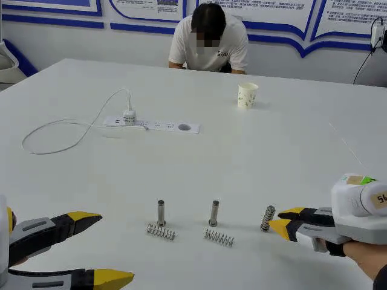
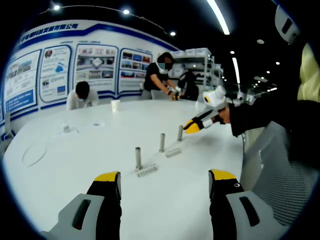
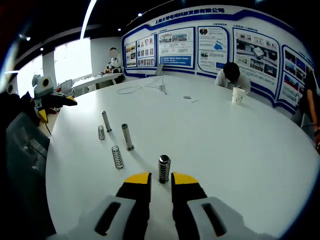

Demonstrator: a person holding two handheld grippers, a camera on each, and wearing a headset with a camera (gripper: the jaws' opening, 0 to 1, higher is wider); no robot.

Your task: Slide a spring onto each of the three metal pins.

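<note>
Three metal pins stand in a row on the white table. The left pin (image 1: 161, 212) and the middle pin (image 1: 214, 213) are bare, and a loose spring lies in front of each (image 1: 160, 231) (image 1: 218, 237). The right pin (image 1: 267, 218) wears a spring (image 3: 164, 169). My right gripper (image 1: 282, 220) is narrowly open, its yellow tips just short of that pin (image 3: 161, 178). Nothing sits between its fingers. At the near left my left gripper (image 1: 104, 248) stands wide open and empty (image 2: 165, 176), well back from the pins (image 2: 138, 157).
A paper cup (image 1: 247, 95) stands at the far middle of the table. A white power strip (image 1: 151, 125) with a plugged charger and looping cable lies further left. A person (image 1: 208, 39) sits at the far edge.
</note>
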